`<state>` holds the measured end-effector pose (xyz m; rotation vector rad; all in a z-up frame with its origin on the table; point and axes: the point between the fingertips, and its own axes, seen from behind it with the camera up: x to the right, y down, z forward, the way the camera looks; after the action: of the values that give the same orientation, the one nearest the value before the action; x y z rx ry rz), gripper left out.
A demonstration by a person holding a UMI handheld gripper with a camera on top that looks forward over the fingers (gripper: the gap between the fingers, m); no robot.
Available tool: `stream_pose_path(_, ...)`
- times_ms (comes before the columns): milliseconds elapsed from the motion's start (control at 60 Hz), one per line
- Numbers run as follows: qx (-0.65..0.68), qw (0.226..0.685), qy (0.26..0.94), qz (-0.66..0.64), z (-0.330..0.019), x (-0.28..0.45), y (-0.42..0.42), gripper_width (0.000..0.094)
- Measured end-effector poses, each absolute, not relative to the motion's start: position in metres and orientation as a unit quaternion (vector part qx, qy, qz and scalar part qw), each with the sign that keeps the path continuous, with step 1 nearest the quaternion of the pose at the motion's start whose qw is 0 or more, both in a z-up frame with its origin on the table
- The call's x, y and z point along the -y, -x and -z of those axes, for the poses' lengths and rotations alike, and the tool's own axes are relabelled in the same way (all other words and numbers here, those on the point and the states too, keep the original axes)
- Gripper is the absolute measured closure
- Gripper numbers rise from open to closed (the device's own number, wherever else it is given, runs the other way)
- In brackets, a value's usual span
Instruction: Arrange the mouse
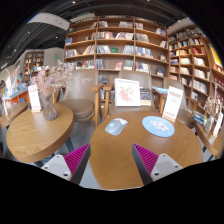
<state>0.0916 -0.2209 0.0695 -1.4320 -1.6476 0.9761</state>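
A light grey mouse (pixel 116 126) lies on the round wooden table (pixel 115 160), well ahead of my fingers and a little left of centre. A round blue mouse pad (pixel 158 125) lies to its right on the same table. My gripper (pixel 111 160) hovers over the near part of the table with its two fingers wide apart and nothing between them. The pink pads (pixel 145 157) show on the inner faces of both fingers.
A white sign (pixel 127 92) stands at the table's far edge, another sign (pixel 174 102) at its right. A second round table (pixel 32 135) at the left bears a vase of dried flowers (pixel 49 100). Bookshelves (pixel 120 45) line the back wall. A wooden chair (pixel 80 103) stands between the tables.
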Motion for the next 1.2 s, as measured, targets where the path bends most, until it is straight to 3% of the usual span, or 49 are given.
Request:
stream_pose_path(400,0.651,0.349,0.572,-0.357,-0.019,0.229,-0.006,0.0084)
stream_pose_path(1200,0.654,0.299,0.608,-0.336,0.012,0.232,0.116,0.0080)
